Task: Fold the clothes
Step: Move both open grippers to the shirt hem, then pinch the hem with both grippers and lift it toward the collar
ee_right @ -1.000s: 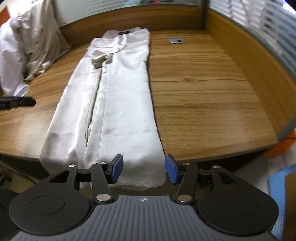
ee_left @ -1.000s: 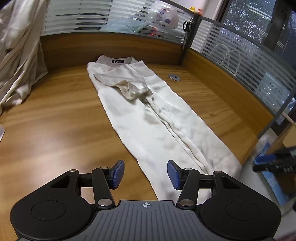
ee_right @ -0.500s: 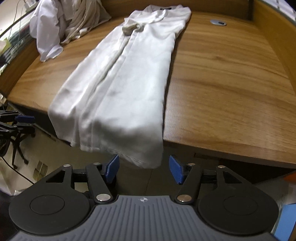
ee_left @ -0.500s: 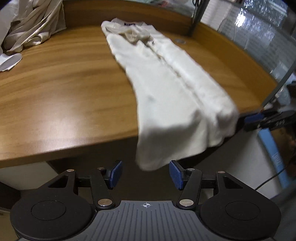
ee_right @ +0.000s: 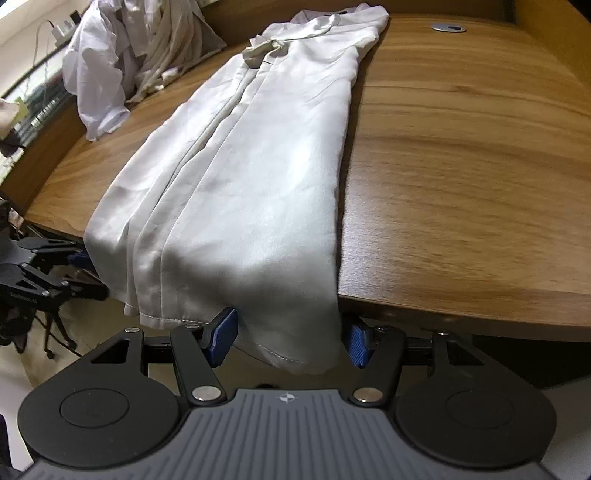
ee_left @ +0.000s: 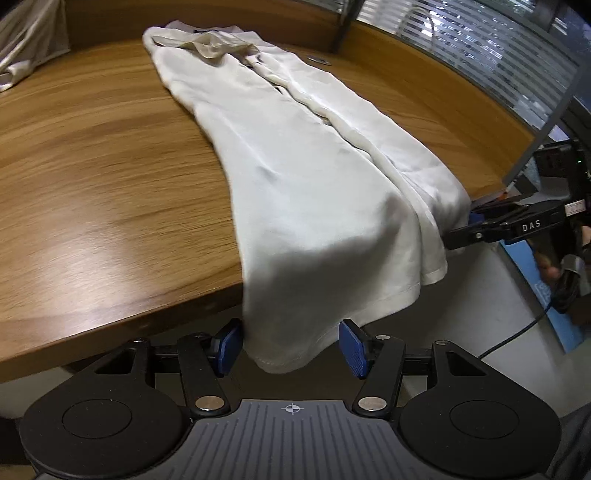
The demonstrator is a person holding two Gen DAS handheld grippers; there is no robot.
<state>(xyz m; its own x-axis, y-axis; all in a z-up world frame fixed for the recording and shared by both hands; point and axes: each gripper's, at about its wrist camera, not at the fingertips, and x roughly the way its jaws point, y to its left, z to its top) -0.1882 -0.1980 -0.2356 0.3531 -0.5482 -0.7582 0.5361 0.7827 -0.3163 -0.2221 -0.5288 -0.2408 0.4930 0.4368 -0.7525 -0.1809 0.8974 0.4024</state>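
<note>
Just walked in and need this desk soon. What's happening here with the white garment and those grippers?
A person is folding a long white garment laid along the wooden desk, its hem hanging over the edge. The left gripper and right gripper are both open, each straddling a bottom corner of the hem, neither closed on it yet.

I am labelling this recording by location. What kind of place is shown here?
Probably an office rather than a home: a curved wooden desk with a cable grommet, a striped glass partition behind it, and what looks like a wheeled chair base on the floor.
</note>
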